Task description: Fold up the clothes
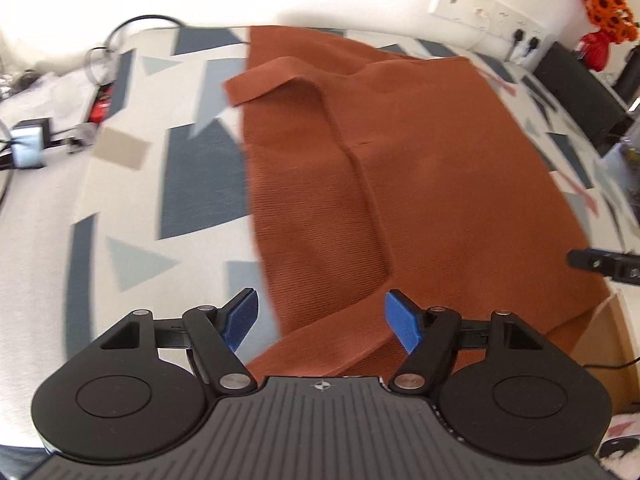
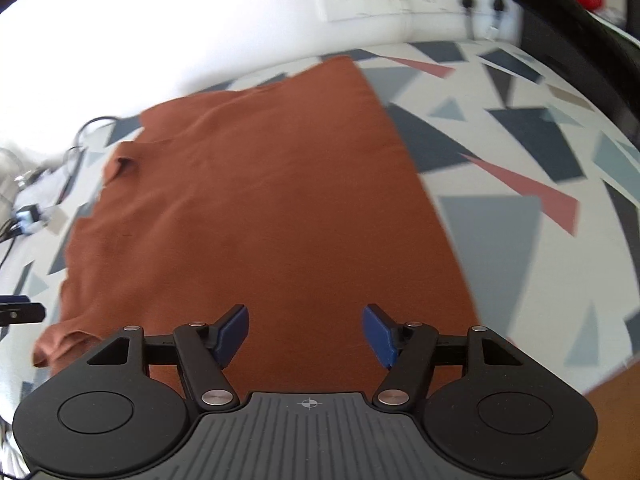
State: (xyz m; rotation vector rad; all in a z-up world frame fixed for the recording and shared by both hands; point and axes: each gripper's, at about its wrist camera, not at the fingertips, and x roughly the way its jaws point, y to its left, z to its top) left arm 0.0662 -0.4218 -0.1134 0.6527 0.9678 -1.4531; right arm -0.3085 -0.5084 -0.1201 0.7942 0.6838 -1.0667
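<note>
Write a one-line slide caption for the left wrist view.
Left gripper open above the near edge of a partly folded rust-orange garment spread on a geometric-patterned bed cover.

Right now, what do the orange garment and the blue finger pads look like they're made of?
The orange garment looks like ribbed knit fabric, matte, judging by its fine parallel lines and soft folds. The blue finger pads on the left hand-held gripper look like ridged plastic or rubber; which one is unclear.

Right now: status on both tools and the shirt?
Left tool open, empty, over shirt's near edge. Right tool open, empty. Rust shirt flat on patterned cover, left side folded in. Nothing obstructing.
</note>
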